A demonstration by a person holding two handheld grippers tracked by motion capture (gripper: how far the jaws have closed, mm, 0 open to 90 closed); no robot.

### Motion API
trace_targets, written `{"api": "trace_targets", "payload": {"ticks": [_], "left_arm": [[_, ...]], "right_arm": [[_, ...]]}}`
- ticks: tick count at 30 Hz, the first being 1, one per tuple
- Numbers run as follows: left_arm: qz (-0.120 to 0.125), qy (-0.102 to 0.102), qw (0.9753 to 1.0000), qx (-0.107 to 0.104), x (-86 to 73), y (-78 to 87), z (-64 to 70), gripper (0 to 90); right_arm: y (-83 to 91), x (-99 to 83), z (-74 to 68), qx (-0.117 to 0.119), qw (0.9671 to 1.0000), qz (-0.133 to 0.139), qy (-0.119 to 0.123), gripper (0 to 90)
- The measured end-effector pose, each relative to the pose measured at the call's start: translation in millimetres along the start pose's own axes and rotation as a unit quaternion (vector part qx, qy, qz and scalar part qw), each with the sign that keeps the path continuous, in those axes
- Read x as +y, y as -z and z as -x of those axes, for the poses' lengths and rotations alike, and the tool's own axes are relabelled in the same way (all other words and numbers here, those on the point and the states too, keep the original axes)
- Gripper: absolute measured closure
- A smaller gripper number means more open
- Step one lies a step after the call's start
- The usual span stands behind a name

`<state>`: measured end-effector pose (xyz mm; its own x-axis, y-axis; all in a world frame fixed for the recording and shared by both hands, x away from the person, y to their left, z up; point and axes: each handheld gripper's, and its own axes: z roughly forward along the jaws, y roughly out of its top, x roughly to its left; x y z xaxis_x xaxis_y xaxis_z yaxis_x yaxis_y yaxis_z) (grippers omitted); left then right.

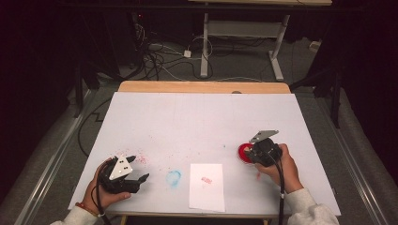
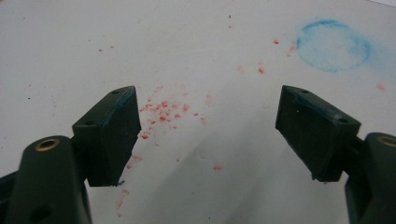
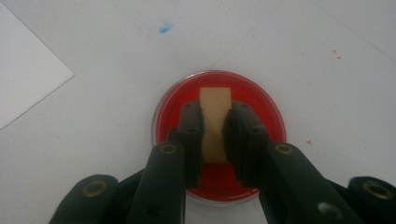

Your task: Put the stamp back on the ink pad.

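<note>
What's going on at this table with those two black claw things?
A person is stamping with handheld grippers. The right gripper is clamped on a small wooden stamp, held over or in a round red ink pad. The left gripper rests open above the white table cover, holding nothing. A sheet of paper near the table's front edge already bears a red mark.

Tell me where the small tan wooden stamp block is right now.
The small tan wooden stamp block sits clamped in the right tool, over the round red ink pad, on the table's right side, right of the white paper sheet.
</note>
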<state>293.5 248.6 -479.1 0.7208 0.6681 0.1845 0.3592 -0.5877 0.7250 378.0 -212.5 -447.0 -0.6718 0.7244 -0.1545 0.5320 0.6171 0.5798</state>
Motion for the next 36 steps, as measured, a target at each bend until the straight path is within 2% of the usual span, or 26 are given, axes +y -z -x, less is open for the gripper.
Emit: {"api": "trace_targets", "payload": {"ticks": [8, 12, 18, 28, 32, 36], "left_arm": [[-0.002, -0.002, 1.0, 0.0, 0.1, 0.1, 0.4, 21.2], [-0.002, -0.003, 1.0, 0.0, 0.4, 0.1, 0.6, 21.2], [-0.002, -0.004, 1.0, 0.001, 0.5, 0.2, 0.7, 21.2], [-0.002, -0.004, 1.0, 0.002, 0.7, 0.6, 0.8, 21.2], [-0.002, -0.004, 1.0, 0.002, 0.7, 0.8, 0.8, 21.2], [-0.003, -0.005, 1.0, 0.003, 0.6, 0.4, 0.9, 21.2]], "right_arm": [[-1.1, -0.9, -1.2, -0.004, 1.0, -0.001, -0.002, 76.1], [-1.3, -0.6, -2.8, -0.01, 0.9999, -0.004, 0.004, 76.3], [-1.3, -1.3, -1.6, -0.005, 1.0, -0.002, -0.004, 76.0], [0.0, -0.5, -3.2, -0.009, 0.9999, 0.001, 0.007, 75.7], [1.5, -0.1, -3.3, -0.009, 0.9999, 0.004, 0.006, 73.4], [8.1, 2.7, -3.9, -0.01, 0.9998, 0.02, 0.0, 69.1]]}}
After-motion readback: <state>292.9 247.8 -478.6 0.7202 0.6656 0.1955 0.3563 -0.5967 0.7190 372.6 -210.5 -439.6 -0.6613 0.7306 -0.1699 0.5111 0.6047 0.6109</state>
